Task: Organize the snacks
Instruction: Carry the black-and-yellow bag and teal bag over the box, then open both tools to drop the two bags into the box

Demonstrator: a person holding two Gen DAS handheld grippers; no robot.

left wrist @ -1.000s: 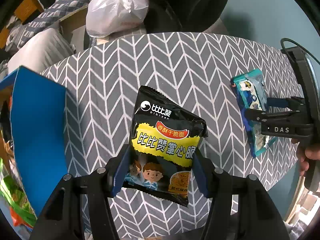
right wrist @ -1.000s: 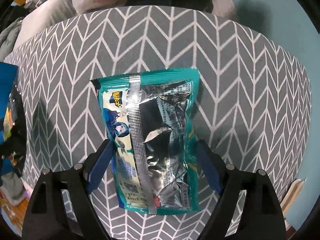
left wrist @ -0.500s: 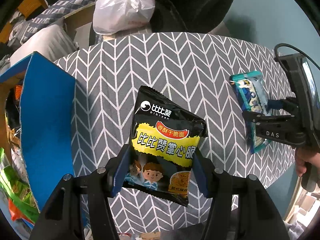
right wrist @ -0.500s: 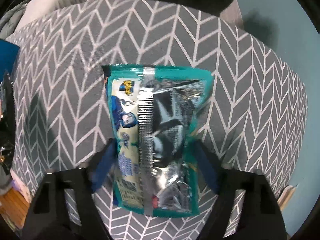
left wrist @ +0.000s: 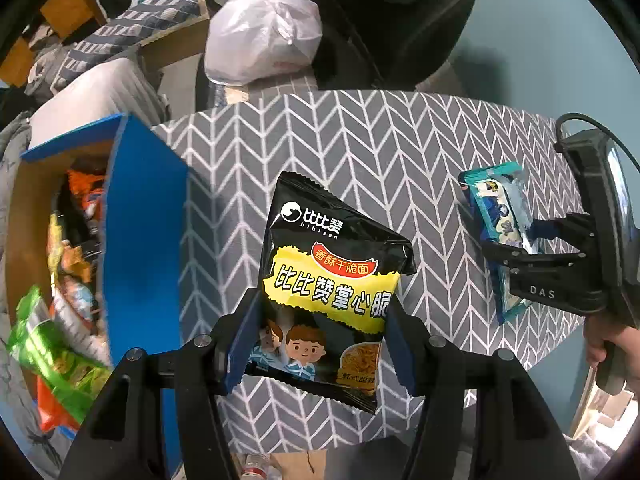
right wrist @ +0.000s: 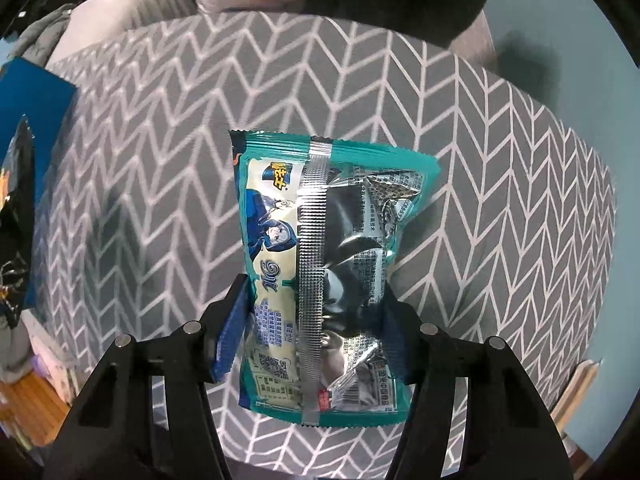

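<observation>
Where the round table under its grey cloth with white chevron lines [left wrist: 360,152] fills both wrist views, noted bare of loose goods; both packets in view off its surface, each in a gripper. At its left edge, open cardboard box with blue outer walls [left wrist: 140,248], crammed with mixed snack packets [left wrist: 60,344] in green, orange and white; tall blue wall between the gripper and the box mouth. Beyond the far rim, dark chair or seat back [left wrist: 400,20], knotted white plastic bag [left wrist: 264,44], grey padded garment [left wrist: 96,92], striped fabric further back. Teal floor to the right.

Left gripper [left wrist: 320,340]: jaws clamped on the lower half of a black instant-noodle snack packet with a yellow band and cartoon children [left wrist: 332,280], blue pads pressed into both side edges, packet upright above the table centre, near the box but apart from it.

Right gripper [right wrist: 316,332]: jaws closing, pads pinching in the waist of a teal foil snack packet with a silver back seam [right wrist: 320,248], seam side toward the camera, film creased at the grip. In the left wrist view, same gripper at the right edge of the table, a person's hand [left wrist: 616,344] on its handle, cable trailing from its top.
</observation>
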